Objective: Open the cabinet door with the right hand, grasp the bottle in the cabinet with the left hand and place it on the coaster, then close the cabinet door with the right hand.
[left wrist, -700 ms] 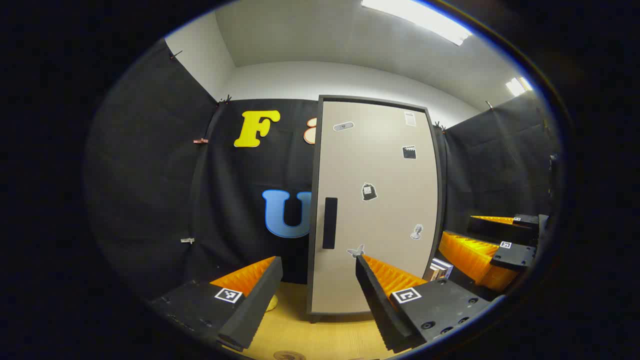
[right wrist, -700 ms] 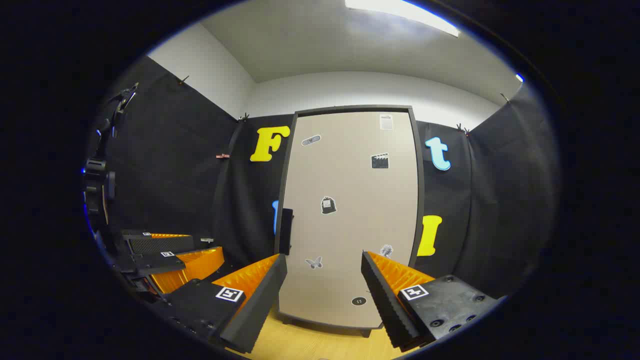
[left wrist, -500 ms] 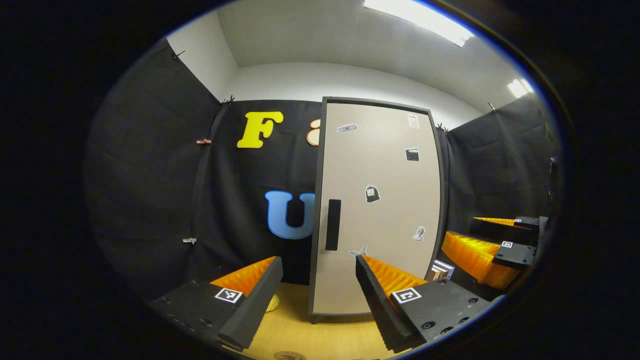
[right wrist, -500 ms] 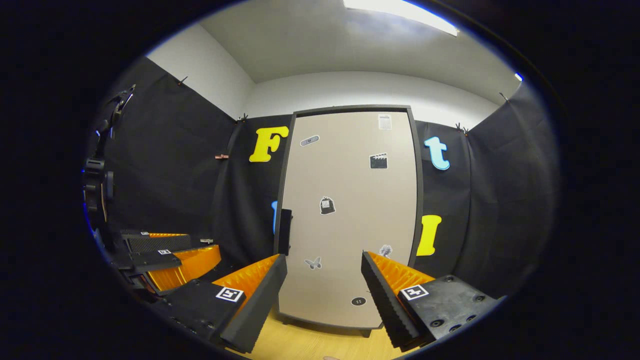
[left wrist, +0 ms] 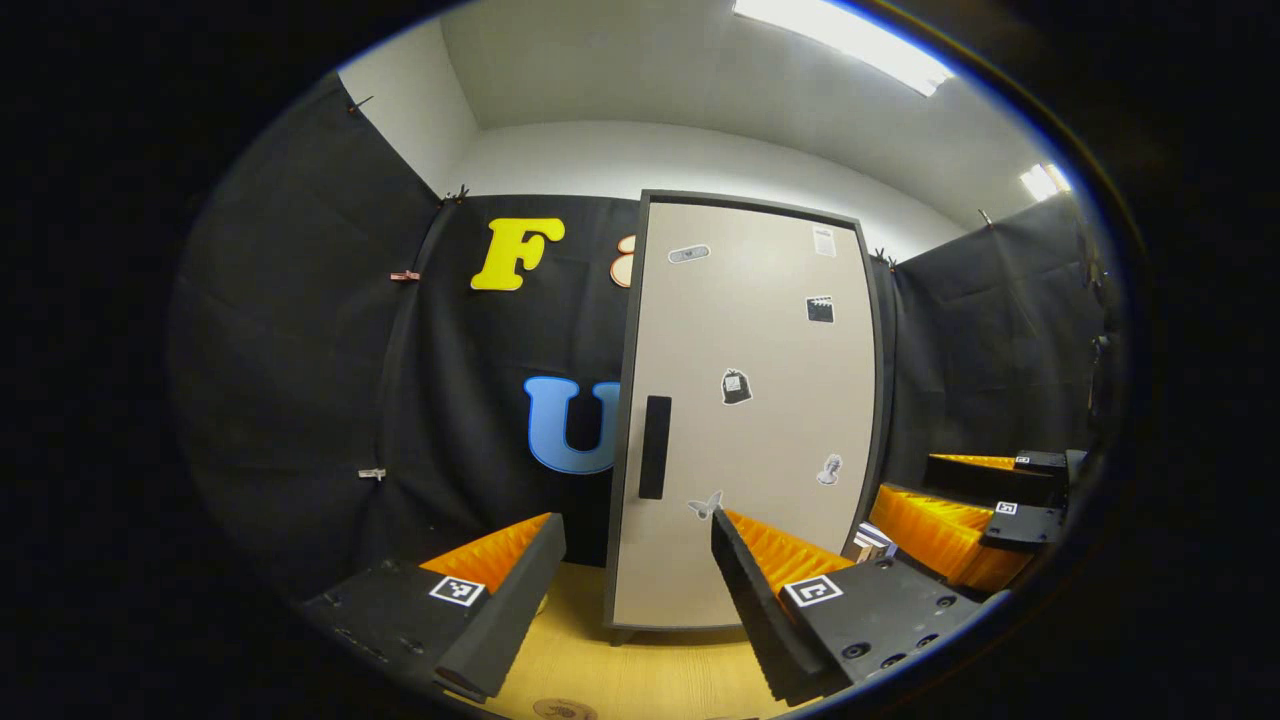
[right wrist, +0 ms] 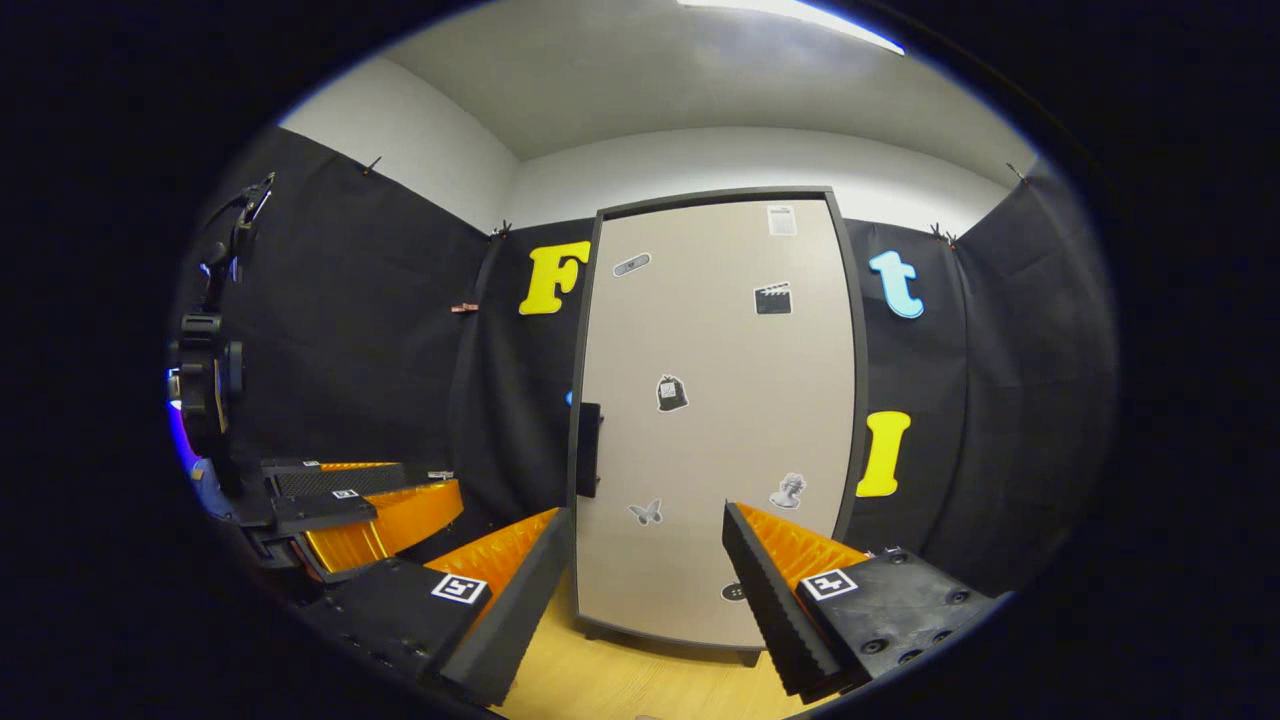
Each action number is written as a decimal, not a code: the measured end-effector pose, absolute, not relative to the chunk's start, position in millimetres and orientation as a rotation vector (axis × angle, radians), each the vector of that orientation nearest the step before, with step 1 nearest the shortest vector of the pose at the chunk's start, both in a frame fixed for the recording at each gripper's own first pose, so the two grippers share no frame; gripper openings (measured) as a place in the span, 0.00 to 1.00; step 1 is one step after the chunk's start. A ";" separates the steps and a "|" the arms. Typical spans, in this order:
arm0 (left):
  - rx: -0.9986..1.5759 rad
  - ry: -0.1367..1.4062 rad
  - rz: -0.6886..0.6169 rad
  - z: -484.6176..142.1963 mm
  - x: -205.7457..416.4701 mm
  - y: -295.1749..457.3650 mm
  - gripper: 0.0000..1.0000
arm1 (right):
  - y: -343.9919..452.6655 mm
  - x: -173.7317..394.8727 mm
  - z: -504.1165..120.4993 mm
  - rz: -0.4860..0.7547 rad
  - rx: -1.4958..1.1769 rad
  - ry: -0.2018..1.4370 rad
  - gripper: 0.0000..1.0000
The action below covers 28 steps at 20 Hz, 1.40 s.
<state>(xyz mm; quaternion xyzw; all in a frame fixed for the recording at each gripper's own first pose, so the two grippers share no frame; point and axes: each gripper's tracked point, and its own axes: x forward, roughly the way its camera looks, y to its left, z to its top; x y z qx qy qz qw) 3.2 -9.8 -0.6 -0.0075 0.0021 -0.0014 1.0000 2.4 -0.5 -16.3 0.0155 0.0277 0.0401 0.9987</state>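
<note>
I hold my right gripper (right wrist: 648,560) with fingers spread and empty before the closed cabinet door (right wrist: 715,420), whose upright dark handle (right wrist: 589,450) lies up and left of it, while my left gripper (left wrist: 635,565) waits likewise spread.

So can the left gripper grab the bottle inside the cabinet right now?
Probably not yet. The cabinet door looks shut, so the inside is covered. The left gripper is open and short of the door, and the handle is untouched.
</note>
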 end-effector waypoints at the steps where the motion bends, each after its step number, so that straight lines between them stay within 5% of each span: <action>1: -0.006 0.008 -0.006 -1.6 5.3 -9.2 0.93 | -1.4 4.1 -17.6 0.073 0.031 0.058 0.98; 15: 0.007 0.029 -0.134 -15.8 75.7 47.9 0.93 | 32.4 63.1 -39.4 -0.085 0.023 0.072 0.98; 21: 0.019 0.032 -0.109 -21.1 93.8 95.4 0.93 | 71.5 133.9 -45.4 -0.063 0.044 0.056 0.98; 28: 0.035 0.038 -0.088 -27.9 108.8 146.0 0.93 | 98.4 226.0 -81.8 -0.115 0.032 0.092 0.85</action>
